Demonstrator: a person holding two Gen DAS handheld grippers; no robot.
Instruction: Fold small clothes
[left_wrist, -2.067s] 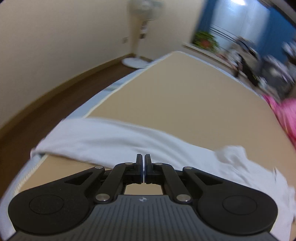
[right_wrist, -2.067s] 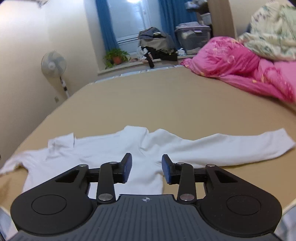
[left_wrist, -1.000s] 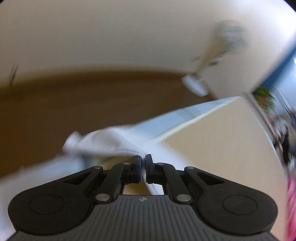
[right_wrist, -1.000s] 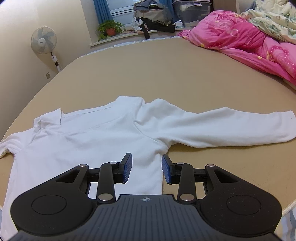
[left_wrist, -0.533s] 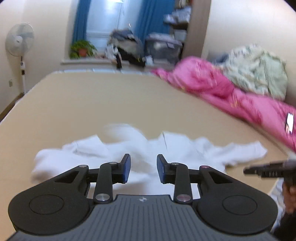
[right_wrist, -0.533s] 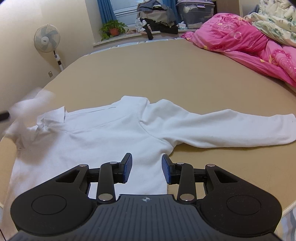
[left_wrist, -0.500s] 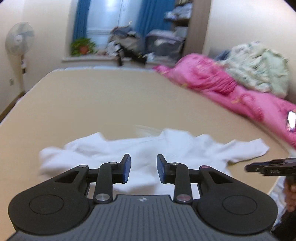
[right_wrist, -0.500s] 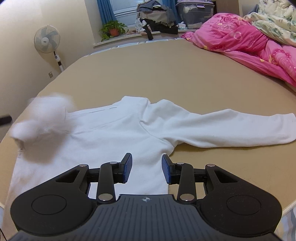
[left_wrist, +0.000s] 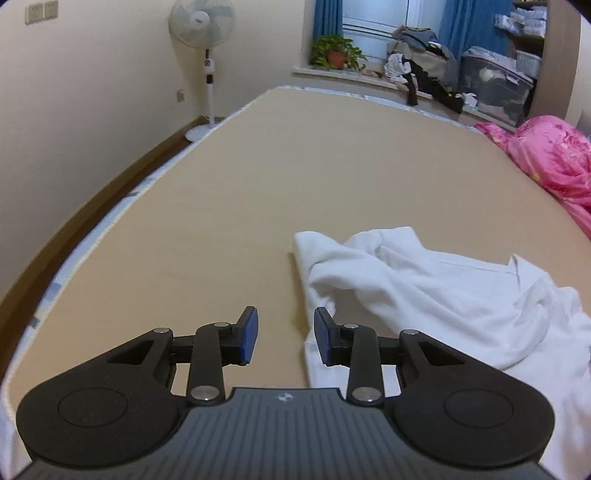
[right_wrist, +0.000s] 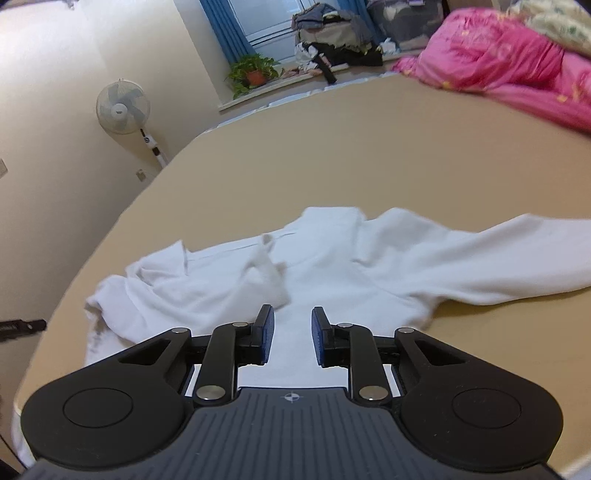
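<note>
A white long-sleeved shirt (right_wrist: 332, 266) lies spread on the tan bed sheet (right_wrist: 369, 147). Its left sleeve (right_wrist: 269, 273) is flopped loosely over the chest, and the other sleeve (right_wrist: 498, 251) stretches out flat to the right. My right gripper (right_wrist: 292, 314) hovers over the lower body of the shirt; its jaws are closing with nothing pinched between them. In the left wrist view the shirt (left_wrist: 424, 280) lies rumpled at the right. My left gripper (left_wrist: 285, 317) stands open and empty over bare sheet (left_wrist: 295, 166), just beside the shirt's left edge.
A pink quilt (right_wrist: 498, 62) is heaped at the far right of the bed. A standing fan (left_wrist: 202, 22) is on the floor to the left, past the bed's edge (left_wrist: 110, 221). A window sill with a potted plant (left_wrist: 336, 51) and piled clutter lies beyond the bed.
My left gripper carried the left sleeve over the shirt, opened and let it drop, then swung back to the shirt's left side. The right gripper's jaws have narrowed and it shifted slightly.
</note>
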